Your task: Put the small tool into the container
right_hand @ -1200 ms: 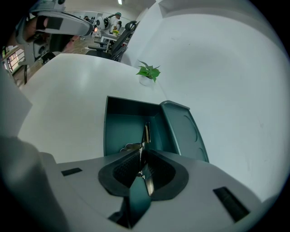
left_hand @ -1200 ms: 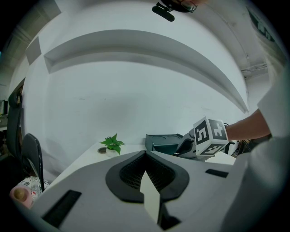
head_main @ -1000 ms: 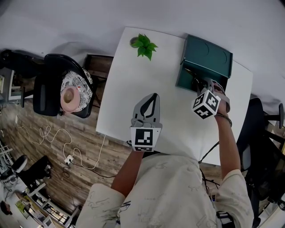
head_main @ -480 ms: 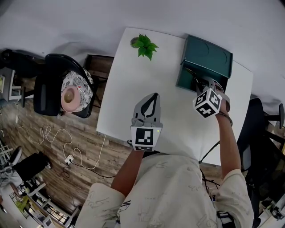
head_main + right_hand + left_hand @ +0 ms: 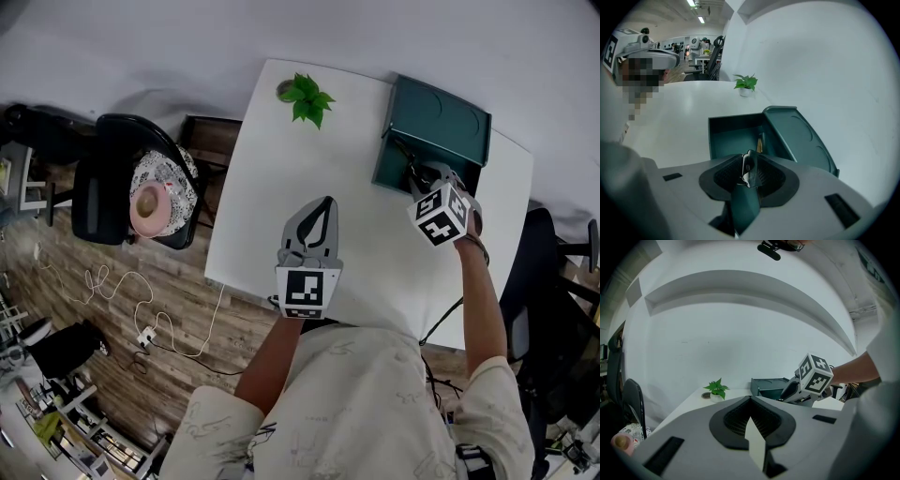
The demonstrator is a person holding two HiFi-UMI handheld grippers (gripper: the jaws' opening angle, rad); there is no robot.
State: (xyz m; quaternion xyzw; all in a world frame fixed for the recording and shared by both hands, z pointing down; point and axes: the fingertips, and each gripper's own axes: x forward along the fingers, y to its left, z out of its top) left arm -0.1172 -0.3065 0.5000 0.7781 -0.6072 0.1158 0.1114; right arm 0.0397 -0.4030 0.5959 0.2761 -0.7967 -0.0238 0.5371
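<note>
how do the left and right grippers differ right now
The left gripper hangs over the table; the right gripper is at the open container. The left's jaws are shut and empty; the right's have just been opening, with the small tool between them. The left points nearly level; the right tilts down. Both carry a marker cube.

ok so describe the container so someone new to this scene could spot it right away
Start from the white table: seen from the head view, the container sits at its far right corner. It is a dark teal box with its lid swung open, unlike the small green plant in a pot at the far left corner.
</note>
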